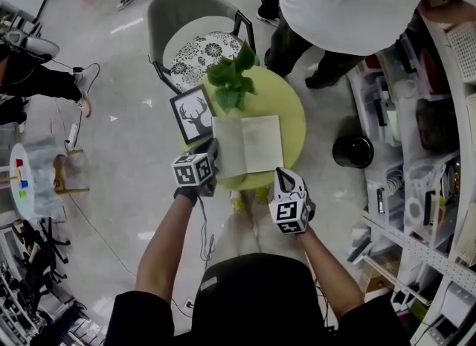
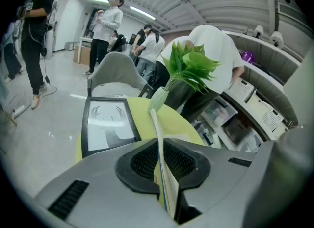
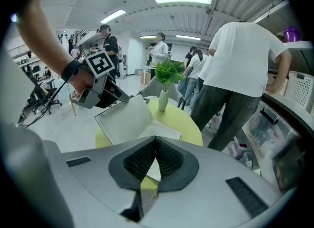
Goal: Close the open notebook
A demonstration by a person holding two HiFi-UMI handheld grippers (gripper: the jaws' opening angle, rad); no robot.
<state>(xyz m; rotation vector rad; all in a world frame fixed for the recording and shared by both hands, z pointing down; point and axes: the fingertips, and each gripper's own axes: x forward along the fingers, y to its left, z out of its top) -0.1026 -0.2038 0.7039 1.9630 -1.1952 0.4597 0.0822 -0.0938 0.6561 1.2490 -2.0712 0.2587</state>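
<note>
On green desk (image 1: 291, 106): notebook (image 1: 256, 143), open. Left tool (image 1: 213, 151) pinches its raised left leaf (image 3: 125, 119); right tool (image 1: 282, 177) pressed together, empty. Step: closing begun. Next: swing leaf rightward, lay flat.

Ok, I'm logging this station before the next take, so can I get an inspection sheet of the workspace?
Surface: round green table, mostly bare.
Job's things: notebook lies open; its left leaf is raised off the table.
Clutter: deer picture left of the notebook, vase with plant behind it.
Grippers: left gripper shut on the notebook's left leaf; right gripper shut, empty, by the table's near edge.
Cables: cable loose on the floor at left.
Surroundings: chair behind the table, person in white by the shelves, others standing further off.
</note>
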